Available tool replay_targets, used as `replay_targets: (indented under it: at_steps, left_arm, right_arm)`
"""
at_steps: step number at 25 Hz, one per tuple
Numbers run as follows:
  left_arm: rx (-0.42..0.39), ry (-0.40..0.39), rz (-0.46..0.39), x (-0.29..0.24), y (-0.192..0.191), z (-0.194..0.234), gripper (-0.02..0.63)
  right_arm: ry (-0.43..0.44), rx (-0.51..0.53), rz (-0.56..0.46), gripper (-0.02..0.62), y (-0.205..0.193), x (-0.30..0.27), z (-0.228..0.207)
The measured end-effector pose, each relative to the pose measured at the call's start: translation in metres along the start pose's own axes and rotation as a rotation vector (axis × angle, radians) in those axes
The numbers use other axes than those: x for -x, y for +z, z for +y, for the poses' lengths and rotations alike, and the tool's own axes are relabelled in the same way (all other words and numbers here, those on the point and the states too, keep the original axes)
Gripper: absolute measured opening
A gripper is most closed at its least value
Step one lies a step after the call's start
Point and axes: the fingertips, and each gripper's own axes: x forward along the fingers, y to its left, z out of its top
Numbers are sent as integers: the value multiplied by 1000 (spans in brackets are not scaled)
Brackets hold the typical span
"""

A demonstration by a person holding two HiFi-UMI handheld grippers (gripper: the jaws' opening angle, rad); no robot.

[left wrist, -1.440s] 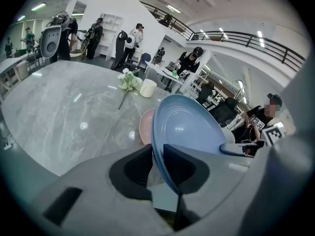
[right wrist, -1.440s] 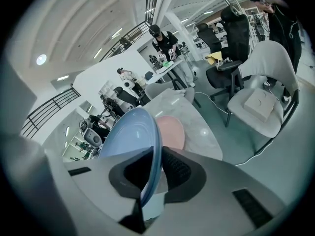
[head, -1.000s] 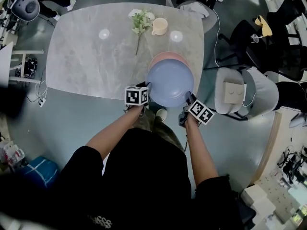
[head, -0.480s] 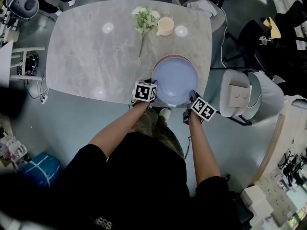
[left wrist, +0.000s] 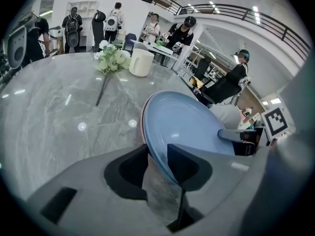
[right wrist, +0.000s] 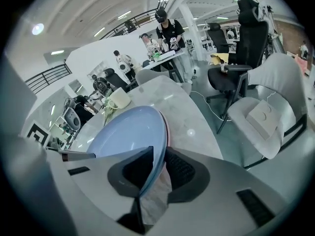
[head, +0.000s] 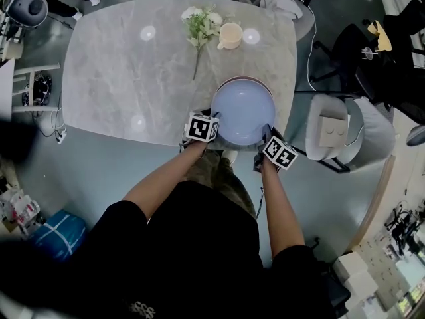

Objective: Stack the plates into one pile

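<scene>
Table: the marble table (head: 119,78) is carrying the pile near its front right edge.
Blue plate: the blue plate (head: 242,108) is lying on the pink plate (left wrist: 142,118) and covering almost all of it, so the stacking is looking all but done.
Left gripper: the left gripper (left wrist: 156,166) has just been opening its jaws and is releasing the rim between them.
Right gripper: the right gripper (right wrist: 158,168) is apparently pinching the blue plate's rim.
Remaining: probably only releasing and withdrawing.

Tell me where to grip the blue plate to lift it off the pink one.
Grip the blue plate by its near rim, coming from the near edge of the table: it lies flat, so only its raised lip fits between fingers.
</scene>
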Motion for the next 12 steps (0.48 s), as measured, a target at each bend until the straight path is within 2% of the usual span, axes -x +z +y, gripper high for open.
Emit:
replay_targets:
  at_steps: [3, 4, 5, 6, 12]
  left_arm:
    - [-4, -16, -2, 1, 0, 1, 139]
    - [0, -22, -2, 1, 0, 1, 162]
    - [6, -26, -3, 3, -1, 1, 197]
    - [12, -30, -6, 5, -2, 1, 199]
    - [36, -44, -9, 8, -14, -1, 201]
  right_arm:
    - [7, 53, -1, 69, -2, -2, 7]
    - [6, 70, -1, 85, -2, -1, 9]
    - [1, 87, -2, 120, -2, 0, 10]
    - [-6, 99, -2, 163, -2, 1, 11]
    - [-13, 97, -18, 186, 0, 6, 12]
